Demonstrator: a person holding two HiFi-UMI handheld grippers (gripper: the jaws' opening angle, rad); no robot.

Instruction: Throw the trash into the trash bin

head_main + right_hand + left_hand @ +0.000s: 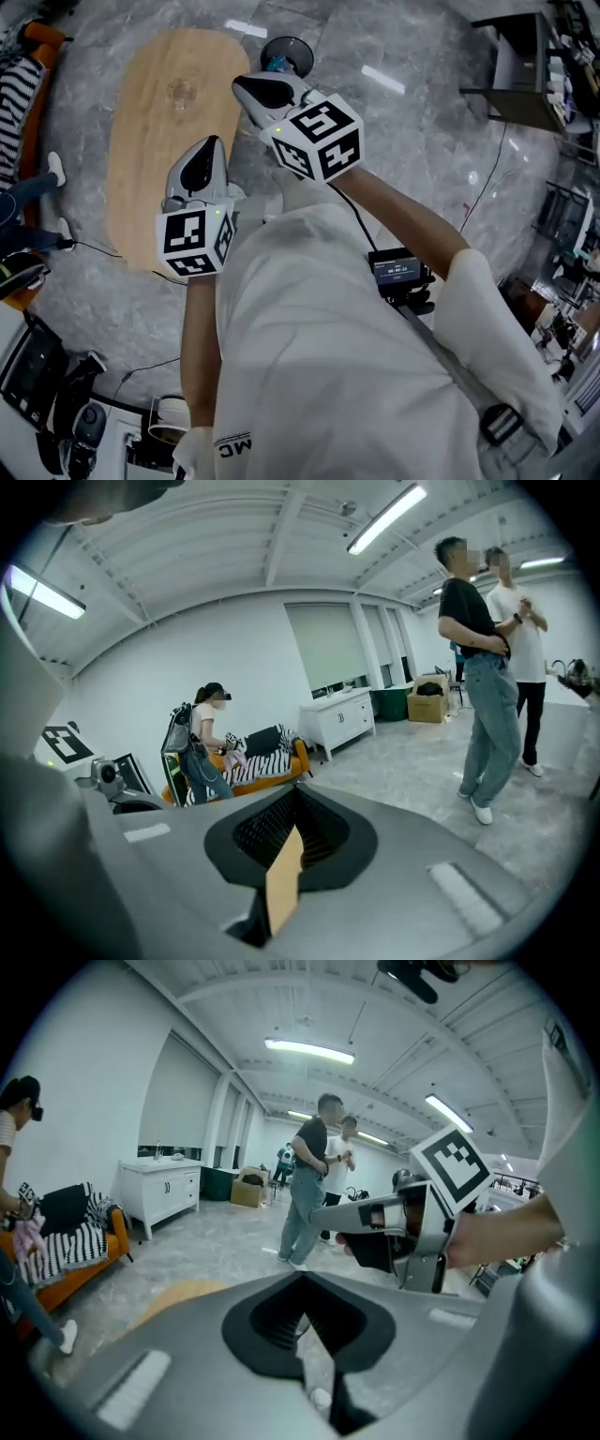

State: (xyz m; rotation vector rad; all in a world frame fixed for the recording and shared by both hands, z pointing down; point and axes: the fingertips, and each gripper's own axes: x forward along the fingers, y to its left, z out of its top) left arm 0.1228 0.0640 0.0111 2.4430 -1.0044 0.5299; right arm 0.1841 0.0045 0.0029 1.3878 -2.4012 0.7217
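my left hand-held gripper (210, 148) and right hand-held gripper (247, 87) shut, empty
no trash on the table (155, 112), blue thing (277, 64) in the bin (302, 49); i keep clear of its rim

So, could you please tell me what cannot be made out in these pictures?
Head view: the right gripper covers part of the dark round container; its contents are unseen.
Right gripper view: the tan sliver between the shut jaws could be scrap or the wooden table; unclear.
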